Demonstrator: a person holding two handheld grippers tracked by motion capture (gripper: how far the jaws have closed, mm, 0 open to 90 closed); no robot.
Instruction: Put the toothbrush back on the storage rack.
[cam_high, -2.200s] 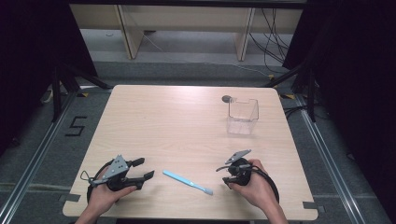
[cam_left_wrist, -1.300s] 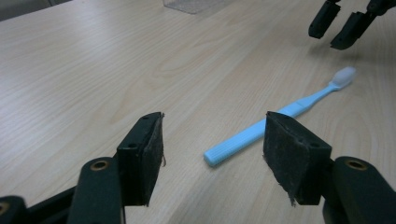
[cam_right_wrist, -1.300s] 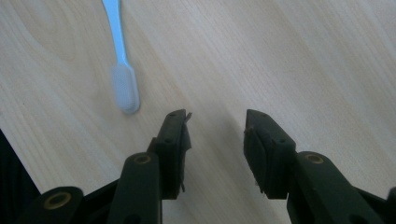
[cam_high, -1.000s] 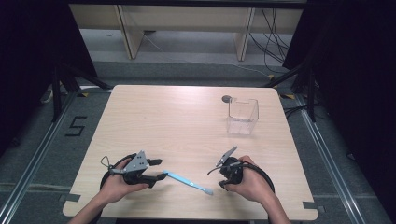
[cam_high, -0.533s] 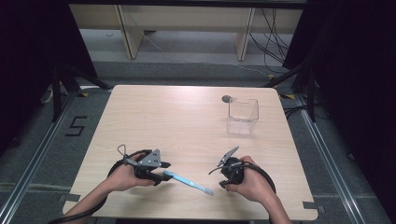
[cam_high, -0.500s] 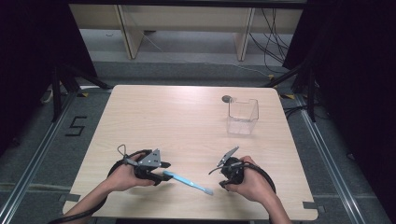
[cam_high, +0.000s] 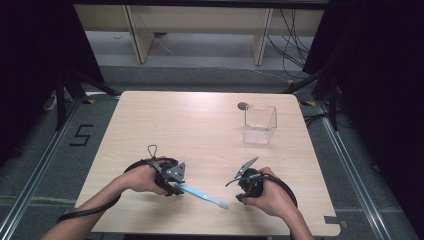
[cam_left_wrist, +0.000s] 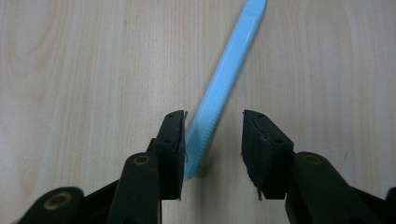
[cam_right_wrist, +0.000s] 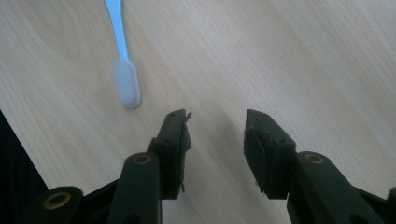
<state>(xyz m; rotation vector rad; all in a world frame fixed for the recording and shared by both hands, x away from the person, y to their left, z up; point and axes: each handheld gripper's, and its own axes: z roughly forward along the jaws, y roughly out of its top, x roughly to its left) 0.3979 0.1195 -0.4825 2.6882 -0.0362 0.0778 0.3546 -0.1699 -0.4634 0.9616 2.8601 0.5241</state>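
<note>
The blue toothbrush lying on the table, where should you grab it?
Grab the toothbrush by its ridged handle end, from above, with one of the fingers on each long side. It lies flat, thin and straight, and the left gripper already straddles that end.

The high view looks forward and down on the table (cam_high: 200, 120); both gripper views look close along their jaws, sharing the toothbrush (cam_left_wrist: 224, 88).

You are working on a pale, matt wood-grain table (cam_high: 200, 125). The toothbrush (cam_left_wrist: 224, 88) is looking like smooth, slightly glossy blue plastic; the box (cam_high: 260, 125) like clear, glossy plastic.
</note>
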